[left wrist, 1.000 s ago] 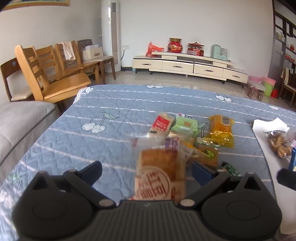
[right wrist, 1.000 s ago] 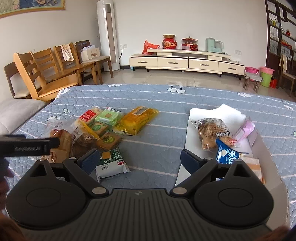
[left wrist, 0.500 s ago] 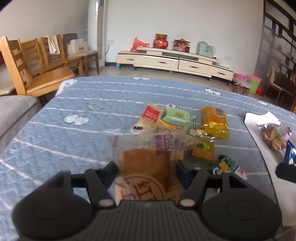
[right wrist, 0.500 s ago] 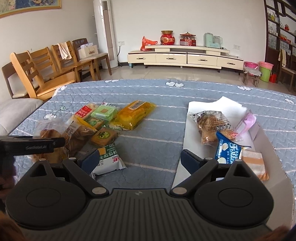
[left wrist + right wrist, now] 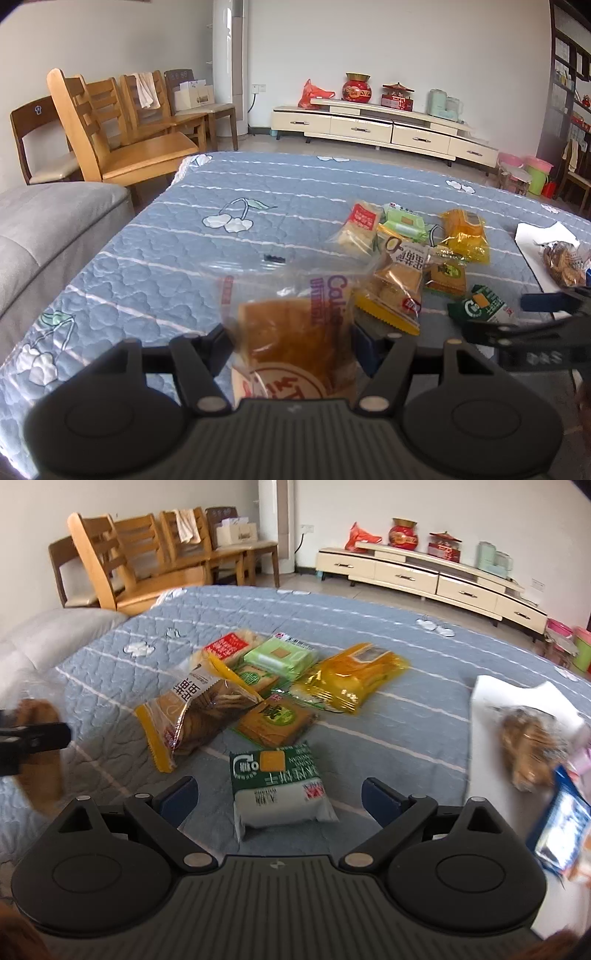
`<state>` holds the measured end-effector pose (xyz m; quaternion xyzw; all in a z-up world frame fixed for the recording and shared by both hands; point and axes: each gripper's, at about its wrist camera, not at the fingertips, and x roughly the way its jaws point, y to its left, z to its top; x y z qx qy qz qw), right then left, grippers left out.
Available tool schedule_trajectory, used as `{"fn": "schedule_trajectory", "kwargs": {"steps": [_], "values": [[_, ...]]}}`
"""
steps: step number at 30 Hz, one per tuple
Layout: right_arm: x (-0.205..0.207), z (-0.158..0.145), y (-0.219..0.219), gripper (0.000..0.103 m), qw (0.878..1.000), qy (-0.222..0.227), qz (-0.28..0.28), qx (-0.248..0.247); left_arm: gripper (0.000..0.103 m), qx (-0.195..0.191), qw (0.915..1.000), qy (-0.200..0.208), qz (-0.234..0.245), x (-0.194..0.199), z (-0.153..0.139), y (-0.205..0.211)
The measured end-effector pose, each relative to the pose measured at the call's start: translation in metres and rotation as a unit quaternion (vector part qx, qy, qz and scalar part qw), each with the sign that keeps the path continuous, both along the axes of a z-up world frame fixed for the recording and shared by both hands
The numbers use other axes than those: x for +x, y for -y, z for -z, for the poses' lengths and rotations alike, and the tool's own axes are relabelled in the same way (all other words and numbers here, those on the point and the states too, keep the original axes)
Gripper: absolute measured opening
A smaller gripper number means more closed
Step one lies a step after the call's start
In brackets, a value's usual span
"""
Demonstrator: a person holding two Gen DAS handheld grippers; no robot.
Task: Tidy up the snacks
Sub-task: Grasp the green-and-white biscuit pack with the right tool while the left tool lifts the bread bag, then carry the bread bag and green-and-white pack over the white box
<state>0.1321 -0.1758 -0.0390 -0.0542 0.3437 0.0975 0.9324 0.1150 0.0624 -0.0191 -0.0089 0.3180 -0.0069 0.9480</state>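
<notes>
We hold the left tool closed on a clear bread packet; its two fingers press the packet's sides, and the packet stands upright between them above the blue quilted desk. In the right wrist view the same packet appears blurred at the far left edge.

We hold the right tool wide, with nothing between its fingers. It hovers just above a green and white biscuit packet, which lies flat on the desk directly between the two blue fingers. We cannot tell whether the fingers touch the desk.

The remaining snacks lie in one cluster beyond the green and white packet:
- a cracker bag with a yellow edge, at the left of the cluster;
- an orange square packet, just behind the green and white packet;
- a yellow packet, at the right of the cluster;
- a light green packet and a red and white packet, at the back, side by side.

A white tray sits well apart to the right. It carries a bag of brown pastries and a blue packet; both are blurred.

Wooden chairs stand beyond the desk's far left corner.
</notes>
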Motion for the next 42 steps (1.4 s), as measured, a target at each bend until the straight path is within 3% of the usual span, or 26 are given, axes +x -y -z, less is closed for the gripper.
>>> {"fn": "schedule_trajectory", "kwargs": {"steps": [2, 3, 5, 8, 27, 42], "values": [[0.009, 0.005, -0.002, 0.102, 1.000, -0.012, -0.002, -0.001, 0.066, 0.002, 1.0000, 0.002, 0.002, 0.000, 0.000, 0.000], [0.014, 0.008, -0.003, 0.097, 1.000, -0.018, -0.003, -0.004, 0.066, -0.001, 1.0000, 0.002, 0.002, -0.001, 0.000, 0.001], [0.012, 0.011, -0.004, 0.072, 1.000, -0.011, 0.000, -0.017, 0.066, -0.003, 1.0000, 0.002, 0.003, -0.001, 0.000, 0.002], [0.005, 0.008, -0.006, 0.065, 1.000, -0.002, 0.000, -0.018, 0.066, -0.004, 1.0000, 0.005, 0.004, -0.004, -0.002, 0.005], [-0.078, -0.051, 0.018, 0.065, 0.996, 0.076, 0.038, 0.009, 0.066, 0.004, 0.9991, 0.039, 0.017, -0.036, -0.032, 0.034], [-0.126, -0.074, 0.033, 0.065, 0.992, 0.109, 0.060, 0.015, 0.066, 0.010, 0.9974, 0.057, 0.043, -0.058, -0.049, 0.059]]}}
